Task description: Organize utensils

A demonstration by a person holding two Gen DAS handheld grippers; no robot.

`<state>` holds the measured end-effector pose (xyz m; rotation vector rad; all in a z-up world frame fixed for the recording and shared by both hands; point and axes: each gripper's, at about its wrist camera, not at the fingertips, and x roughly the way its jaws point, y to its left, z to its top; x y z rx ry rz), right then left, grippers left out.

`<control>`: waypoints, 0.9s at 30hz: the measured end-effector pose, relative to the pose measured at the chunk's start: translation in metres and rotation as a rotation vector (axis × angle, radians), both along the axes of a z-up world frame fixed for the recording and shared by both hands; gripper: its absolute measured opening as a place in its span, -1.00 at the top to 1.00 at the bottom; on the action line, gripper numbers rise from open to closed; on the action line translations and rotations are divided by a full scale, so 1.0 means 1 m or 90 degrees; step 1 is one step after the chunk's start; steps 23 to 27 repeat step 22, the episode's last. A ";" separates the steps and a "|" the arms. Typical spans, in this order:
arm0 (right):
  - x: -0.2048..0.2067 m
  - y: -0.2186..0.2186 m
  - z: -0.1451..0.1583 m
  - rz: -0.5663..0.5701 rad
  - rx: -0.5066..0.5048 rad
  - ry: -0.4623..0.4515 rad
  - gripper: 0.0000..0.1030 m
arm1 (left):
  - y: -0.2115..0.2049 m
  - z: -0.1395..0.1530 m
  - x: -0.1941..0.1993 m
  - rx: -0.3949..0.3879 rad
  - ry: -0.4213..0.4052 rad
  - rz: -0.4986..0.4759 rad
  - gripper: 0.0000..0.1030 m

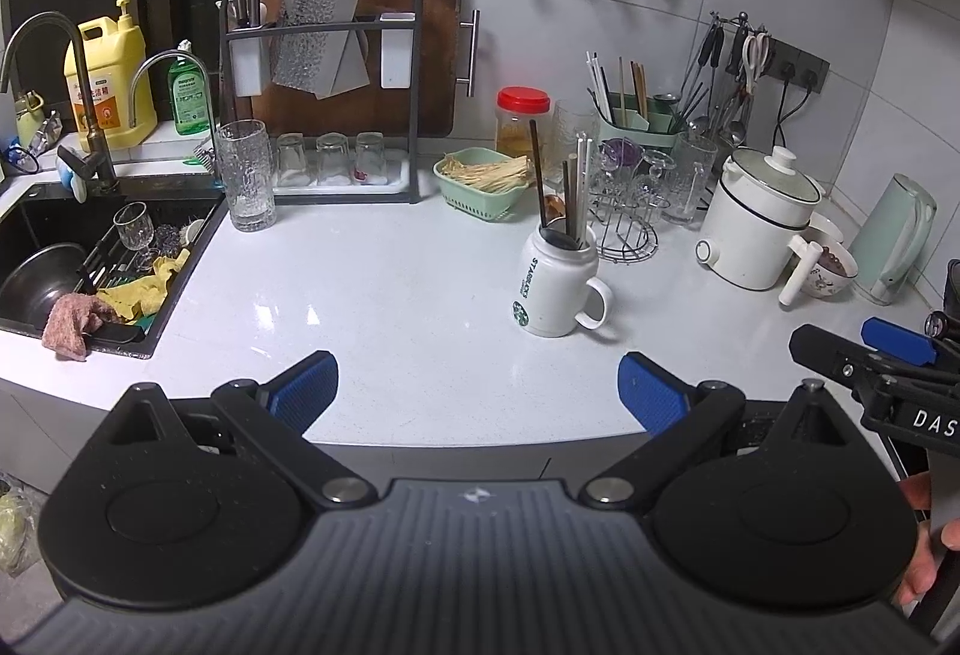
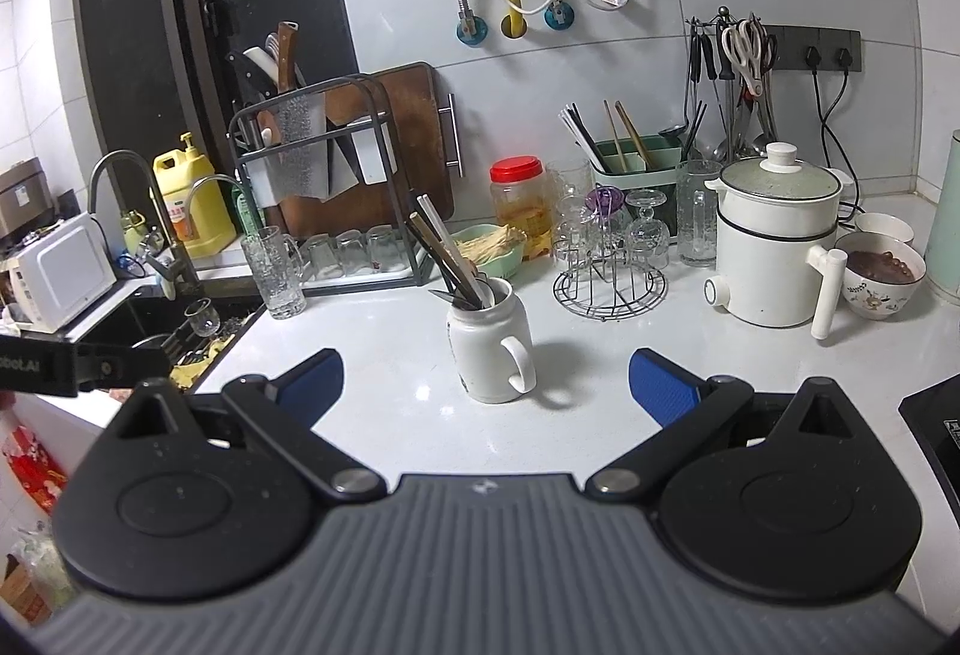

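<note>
A white Starbucks mug stands on the white counter with several chopsticks and utensils upright in it. It also shows in the right wrist view, its utensils leaning left. A green utensil holder with more chopsticks stands at the back by the wall, also in the right wrist view. My left gripper is open and empty, near the counter's front edge, short of the mug. My right gripper is open and empty, just in front of the mug.
A sink with a pot, glass and cloths lies at left. A knife and board rack, glasses, a green basket, a red-lidded jar, a wire glass stand, a white cooker and a bowl line the back.
</note>
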<state>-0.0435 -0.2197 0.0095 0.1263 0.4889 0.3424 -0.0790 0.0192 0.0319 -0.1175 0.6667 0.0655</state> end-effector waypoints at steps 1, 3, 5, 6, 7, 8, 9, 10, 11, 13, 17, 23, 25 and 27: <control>0.000 0.000 0.000 0.000 0.000 0.000 -1.00 | 0.001 0.000 0.000 -0.002 0.000 0.002 -0.96; 0.002 0.001 0.000 -0.001 -0.002 0.000 -1.00 | 0.002 -0.001 0.001 -0.004 0.002 0.004 -0.96; 0.002 0.001 0.000 -0.003 -0.003 0.001 -1.00 | 0.003 -0.002 0.002 -0.006 0.002 0.004 -0.96; 0.003 0.002 0.000 -0.003 -0.004 0.002 -1.00 | 0.004 -0.002 0.002 -0.006 0.003 0.003 -0.96; 0.003 0.002 -0.001 -0.004 -0.005 0.003 -1.00 | 0.004 -0.002 0.003 -0.006 0.004 0.003 -0.96; 0.004 0.002 -0.001 -0.004 -0.005 0.004 -1.00 | 0.004 -0.002 0.003 -0.006 0.003 0.004 -0.96; 0.004 0.003 -0.002 -0.004 -0.005 0.005 -1.00 | 0.004 -0.002 0.004 -0.007 0.003 0.006 -0.96; 0.004 0.003 -0.003 -0.004 -0.005 0.007 -1.00 | 0.004 -0.003 0.004 -0.008 0.003 0.006 -0.96; 0.004 0.004 -0.003 -0.004 -0.006 0.008 -1.00 | 0.005 -0.002 0.004 -0.008 0.003 0.005 -0.96; 0.004 0.005 -0.004 -0.005 -0.005 0.010 -1.00 | 0.005 -0.003 0.005 -0.007 0.003 0.006 -0.96; 0.004 0.006 -0.004 -0.001 -0.007 0.009 -1.00 | 0.005 -0.003 0.006 -0.006 0.003 0.006 -0.96; 0.005 0.005 -0.003 -0.002 -0.004 0.005 -1.00 | 0.005 -0.004 0.008 -0.006 0.002 0.002 -0.96; 0.005 0.005 -0.003 -0.002 -0.004 0.005 -1.00 | 0.005 -0.004 0.008 -0.006 0.002 0.002 -0.96; 0.005 0.005 -0.003 -0.002 -0.004 0.005 -1.00 | 0.005 -0.004 0.008 -0.006 0.002 0.002 -0.96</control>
